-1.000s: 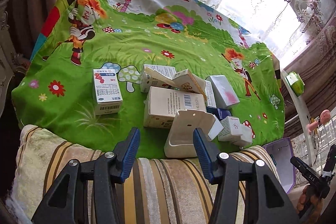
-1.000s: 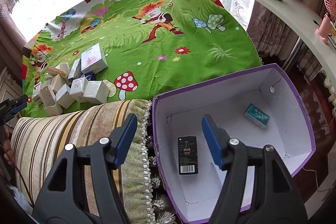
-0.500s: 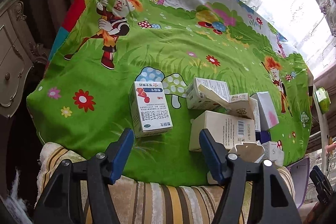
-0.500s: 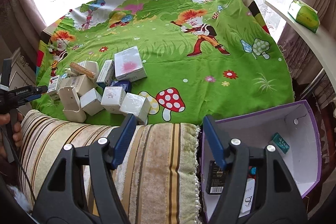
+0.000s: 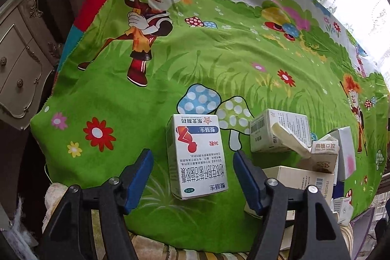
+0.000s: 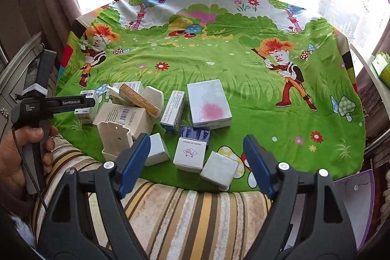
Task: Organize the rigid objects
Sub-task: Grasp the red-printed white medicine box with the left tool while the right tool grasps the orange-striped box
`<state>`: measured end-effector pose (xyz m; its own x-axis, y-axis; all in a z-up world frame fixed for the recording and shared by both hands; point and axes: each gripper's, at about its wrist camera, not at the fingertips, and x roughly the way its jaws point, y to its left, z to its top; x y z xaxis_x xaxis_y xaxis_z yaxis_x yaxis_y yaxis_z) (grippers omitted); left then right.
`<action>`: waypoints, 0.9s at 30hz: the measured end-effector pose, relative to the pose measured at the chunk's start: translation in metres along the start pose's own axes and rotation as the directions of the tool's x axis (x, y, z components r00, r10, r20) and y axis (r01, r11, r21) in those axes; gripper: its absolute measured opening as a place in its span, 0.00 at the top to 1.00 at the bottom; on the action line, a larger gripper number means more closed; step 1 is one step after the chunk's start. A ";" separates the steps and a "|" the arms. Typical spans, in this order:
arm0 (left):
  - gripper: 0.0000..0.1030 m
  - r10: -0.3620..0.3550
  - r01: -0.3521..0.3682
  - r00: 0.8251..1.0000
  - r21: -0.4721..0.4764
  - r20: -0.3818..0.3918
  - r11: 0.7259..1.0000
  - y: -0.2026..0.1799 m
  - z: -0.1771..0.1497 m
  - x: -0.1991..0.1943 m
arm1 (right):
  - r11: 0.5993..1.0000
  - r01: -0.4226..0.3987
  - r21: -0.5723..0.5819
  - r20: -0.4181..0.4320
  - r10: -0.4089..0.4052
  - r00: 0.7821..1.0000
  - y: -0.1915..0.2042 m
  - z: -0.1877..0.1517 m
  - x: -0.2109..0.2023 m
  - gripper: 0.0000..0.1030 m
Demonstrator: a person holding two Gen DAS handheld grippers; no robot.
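Now the left gripper has just been opening; its jaws straddle, without touching, a white medicine box printed with a red figure and blue band, lying flat near the green cartoon cloth's near edge. The right gripper, also just widened and empty, hovers over small white boxes at that edge.

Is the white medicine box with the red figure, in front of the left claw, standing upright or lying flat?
Lying flat. The medicine box rests on the green cloth with its large printed face turned upward.
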<state>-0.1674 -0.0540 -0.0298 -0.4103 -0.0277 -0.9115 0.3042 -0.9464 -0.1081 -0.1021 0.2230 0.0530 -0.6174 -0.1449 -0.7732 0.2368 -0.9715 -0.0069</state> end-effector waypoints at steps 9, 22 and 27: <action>0.33 0.009 -0.009 1.000 0.032 -0.021 0.999 -0.003 -0.001 0.014 | 0.988 0.026 -0.150 -0.017 -0.029 0.999 0.071 0.021 0.040 0.21; 0.60 -0.070 0.074 0.995 -0.048 0.064 0.996 0.015 -0.010 0.006 | 0.976 0.106 -0.192 -0.029 -0.113 0.993 0.113 0.033 0.085 0.21; 0.60 -0.090 0.100 0.992 -0.106 0.089 0.989 0.029 -0.010 0.003 | 0.958 0.172 -0.228 -0.011 -0.179 0.984 0.126 0.037 0.097 0.21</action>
<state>-0.1511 -0.0779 -0.0399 -0.5107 0.0296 -0.8593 0.3516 -0.9048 -0.2401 -0.1594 0.0797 0.0006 -0.6411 0.0338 -0.7667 0.2918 -0.9133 -0.2843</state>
